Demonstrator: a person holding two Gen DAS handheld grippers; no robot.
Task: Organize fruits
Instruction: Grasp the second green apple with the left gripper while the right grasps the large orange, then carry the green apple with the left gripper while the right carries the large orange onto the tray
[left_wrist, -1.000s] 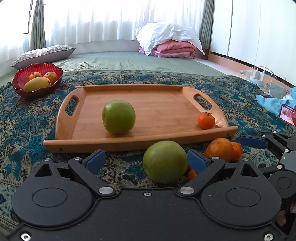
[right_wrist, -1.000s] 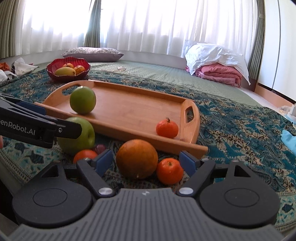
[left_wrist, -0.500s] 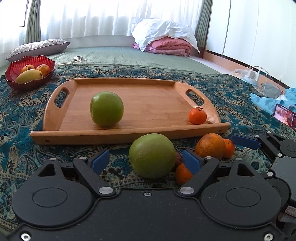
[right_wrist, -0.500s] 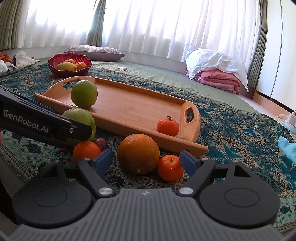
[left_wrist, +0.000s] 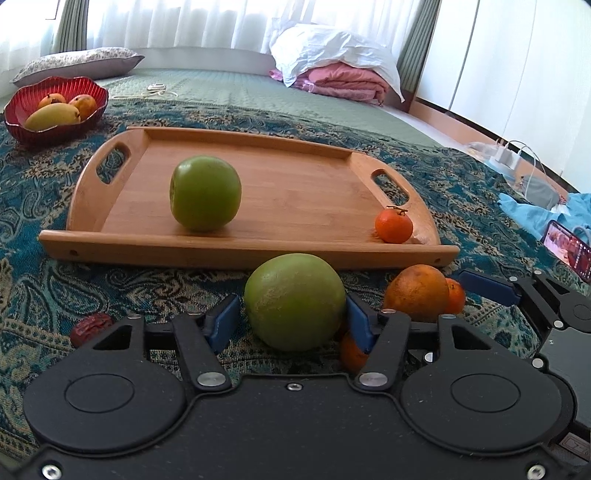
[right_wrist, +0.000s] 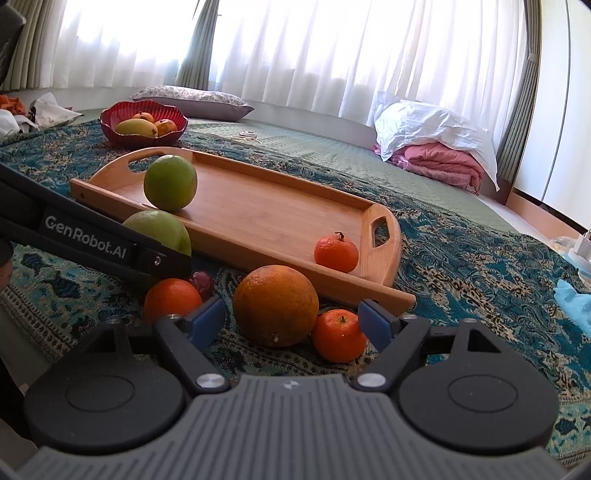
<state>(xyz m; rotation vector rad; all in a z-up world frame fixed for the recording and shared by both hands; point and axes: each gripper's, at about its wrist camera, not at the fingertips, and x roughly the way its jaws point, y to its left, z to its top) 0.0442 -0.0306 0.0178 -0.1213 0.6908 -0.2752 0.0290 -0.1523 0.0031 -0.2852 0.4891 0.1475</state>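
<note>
A large green fruit (left_wrist: 294, 301) sits on the patterned blue cloth (left_wrist: 55, 280) just in front of a wooden tray (left_wrist: 258, 254), and the left tongs (left_wrist: 290, 319) bracket it, their blue pads touching or almost touching its sides; whether the grip has fully closed cannot be told. On the tray rest a green apple (left_wrist: 205, 192) near the left handle and a small mandarin (left_wrist: 393, 224) at the right front corner, so two fruits appear sorted. Still loose on the cloth are a big orange (right_wrist: 276, 305) with a small mandarin (right_wrist: 338, 335) touching it, both lying between the widely spread right tongs (right_wrist: 291, 319), which hold nothing. Another mandarin (right_wrist: 171, 299) and a dark reddish fruit (right_wrist: 202, 282) lie just left of them, and a wrinkled red date (left_wrist: 91, 324) sits apart on the far left. Beyond the tray, a red bowl (left_wrist: 22, 127) already holds mangoes (left_wrist: 53, 115). The task seems to be in its early part, with most of the fruit waiting outside the tray.
</note>
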